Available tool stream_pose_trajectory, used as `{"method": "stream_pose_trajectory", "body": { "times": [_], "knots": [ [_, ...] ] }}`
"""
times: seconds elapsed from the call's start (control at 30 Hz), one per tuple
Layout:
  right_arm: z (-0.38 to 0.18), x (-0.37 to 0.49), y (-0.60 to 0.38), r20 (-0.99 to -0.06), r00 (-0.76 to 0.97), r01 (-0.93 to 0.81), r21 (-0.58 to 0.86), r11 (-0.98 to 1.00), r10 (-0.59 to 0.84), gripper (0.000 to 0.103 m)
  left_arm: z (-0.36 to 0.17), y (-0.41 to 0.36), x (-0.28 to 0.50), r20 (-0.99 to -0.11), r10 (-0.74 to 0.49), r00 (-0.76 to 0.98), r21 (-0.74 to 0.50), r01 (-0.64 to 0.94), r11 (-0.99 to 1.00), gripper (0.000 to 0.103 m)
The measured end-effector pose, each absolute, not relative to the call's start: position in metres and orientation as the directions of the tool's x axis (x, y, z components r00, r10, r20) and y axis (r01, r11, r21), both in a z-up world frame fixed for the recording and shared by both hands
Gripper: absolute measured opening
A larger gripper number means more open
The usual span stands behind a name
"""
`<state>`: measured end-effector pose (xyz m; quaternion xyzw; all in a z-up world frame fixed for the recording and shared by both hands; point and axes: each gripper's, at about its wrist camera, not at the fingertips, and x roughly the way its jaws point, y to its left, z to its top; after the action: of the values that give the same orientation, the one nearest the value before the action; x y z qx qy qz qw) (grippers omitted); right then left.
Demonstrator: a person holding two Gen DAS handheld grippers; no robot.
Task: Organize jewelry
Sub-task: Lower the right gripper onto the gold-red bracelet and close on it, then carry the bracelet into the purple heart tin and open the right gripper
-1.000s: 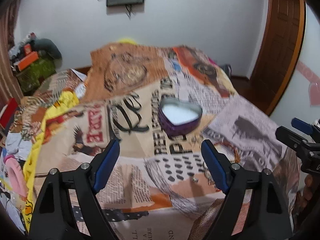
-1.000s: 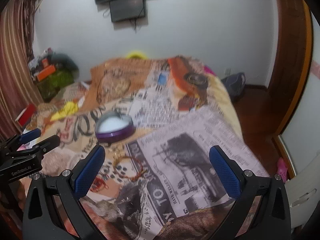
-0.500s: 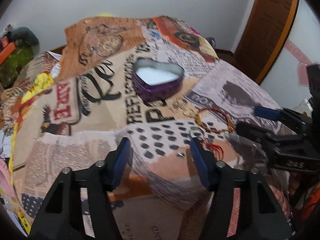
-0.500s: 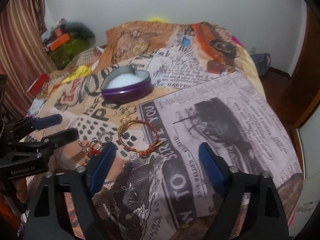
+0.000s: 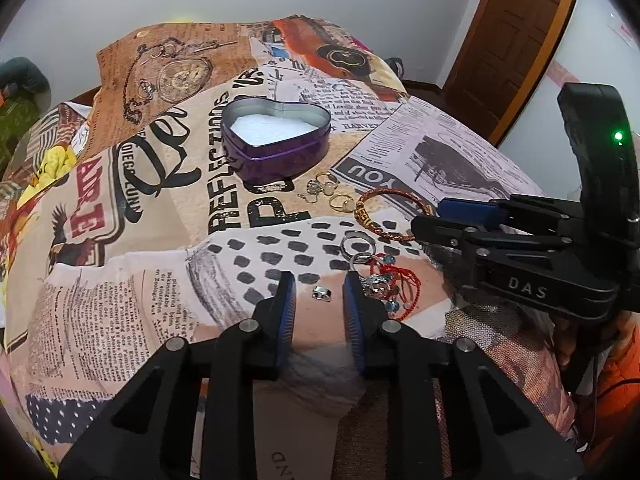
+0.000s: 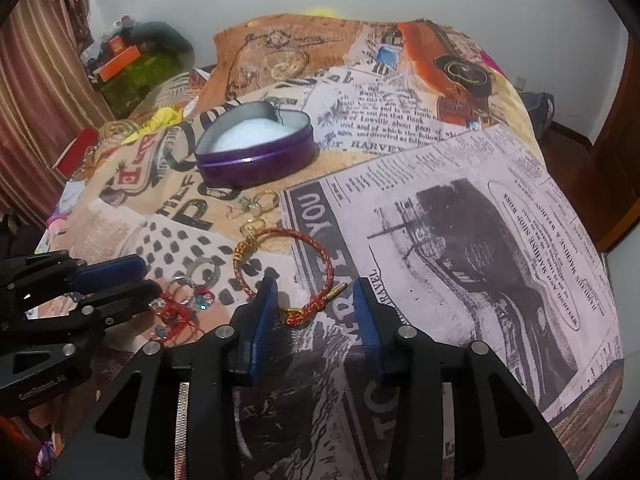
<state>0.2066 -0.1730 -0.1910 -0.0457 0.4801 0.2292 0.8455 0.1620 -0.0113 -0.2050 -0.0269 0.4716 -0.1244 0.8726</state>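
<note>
On the bed (image 5: 120,320), spread with a newspaper-collage cover, sits one heart-shaped purple tin (image 5: 276,138), lid off, white padding inside, toward the middle of the bed. Just in front of it lies a loose huddle of jewelry: three small gold rings (image 5: 328,192) as far as I can count, one red-and-gold braided bracelet (image 6: 288,272), two plain silver rings (image 5: 358,246) and one red cord charm with blue and clear beads (image 5: 390,284) near the bed's near edge. A single tiny silver piece (image 5: 322,293) lies apart from the rest.

The left hand-held gripper (image 5: 319,300) has just been closing; its two blue pads stand narrowly apart with that silver piece between them, not yet pinched. The right hand-held gripper (image 6: 316,308) has been closing too, its pads straddling the bracelet's clasp end without pressing on it. Both point steeply down at the cover.
</note>
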Motion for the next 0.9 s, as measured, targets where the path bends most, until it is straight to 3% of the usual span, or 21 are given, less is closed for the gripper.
{"method": "stream_pose_trajectory", "body": {
  "times": [0.1, 0.27, 0.47, 0.9],
  "knots": [
    [-0.192, 0.206, -0.174, -0.833, 0.444, -0.429, 0.126, 0.895, 0.330, 0.027, -0.207, -0.012, 0.163, -0.817, -0.252, 0.519, -0.170, 0.200, 0.965, 0.009],
    [-0.193, 0.205, -0.173, -0.826, 0.444, -0.437, 0.137, 0.889, 0.346, 0.012, -0.205, -0.013, 0.161, -0.811, -0.252, 0.527, -0.165, 0.206, 0.964, 0.008],
    [-0.191, 0.206, -0.176, -0.818, 0.452, -0.425, 0.152, 0.893, 0.355, 0.007, -0.200, -0.011, 0.157, -0.796, -0.248, 0.552, -0.163, 0.199, 0.966, 0.008],
    [-0.147, 0.197, -0.174, -0.750, 0.556, -0.404, 0.132, 0.905, 0.358, 0.007, -0.160, 0.011, 0.156, -0.715, -0.197, 0.670, -0.137, 0.143, 0.980, 0.008]
  ]
}}
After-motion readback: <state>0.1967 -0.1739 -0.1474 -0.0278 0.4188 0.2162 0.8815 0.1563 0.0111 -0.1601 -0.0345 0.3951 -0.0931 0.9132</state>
